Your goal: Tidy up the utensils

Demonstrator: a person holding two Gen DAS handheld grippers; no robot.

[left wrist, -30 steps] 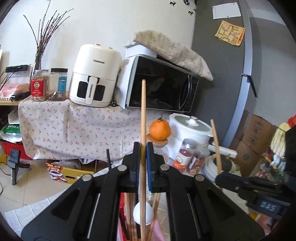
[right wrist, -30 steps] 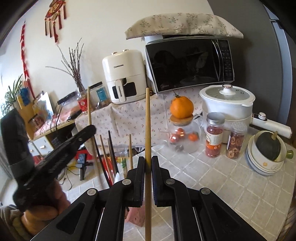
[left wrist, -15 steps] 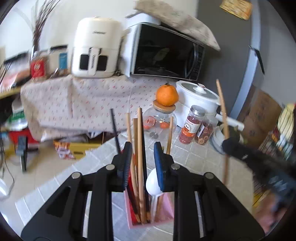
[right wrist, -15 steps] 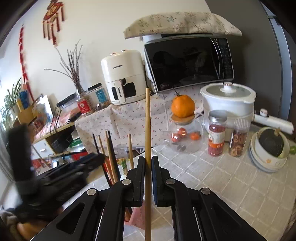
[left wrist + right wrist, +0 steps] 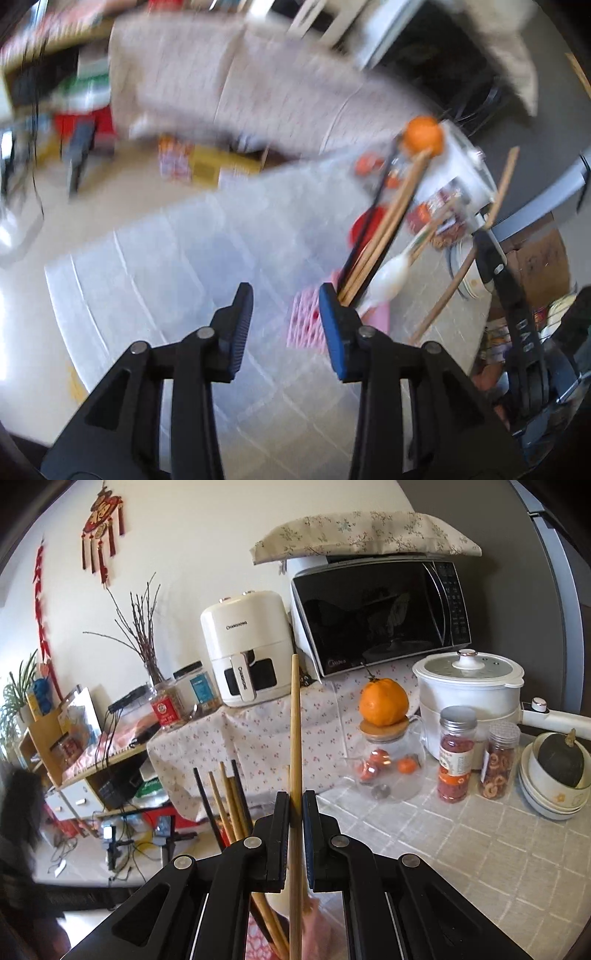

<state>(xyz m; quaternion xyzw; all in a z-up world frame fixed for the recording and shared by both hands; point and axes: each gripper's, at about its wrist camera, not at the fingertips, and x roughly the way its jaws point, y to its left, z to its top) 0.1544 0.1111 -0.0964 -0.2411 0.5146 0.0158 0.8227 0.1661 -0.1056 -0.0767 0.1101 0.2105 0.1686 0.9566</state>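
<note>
My right gripper (image 5: 294,801) is shut on a wooden chopstick (image 5: 295,720), held upright above the pink utensil holder (image 5: 314,915). Several chopsticks (image 5: 229,801) stand in that holder, just left of my fingers. In the blurred left wrist view, my left gripper (image 5: 284,291) is open and empty, just left of the pink holder (image 5: 306,325) with its chopsticks (image 5: 384,229) and a white spoon (image 5: 388,273). The right gripper (image 5: 491,254) shows there at the right with its chopstick (image 5: 500,188).
A glass jar (image 5: 388,771) with an orange (image 5: 384,701) on its lid, two spice jars (image 5: 456,753), a white cooker (image 5: 469,686) and stacked bowls (image 5: 554,794) stand on the tiled table. An air fryer (image 5: 243,646) and microwave (image 5: 380,613) stand behind.
My left gripper has let its chopstick go into the holder, opened wide, and swung down and left. My right gripper has kept its chopstick and shifted a little toward the holder.
</note>
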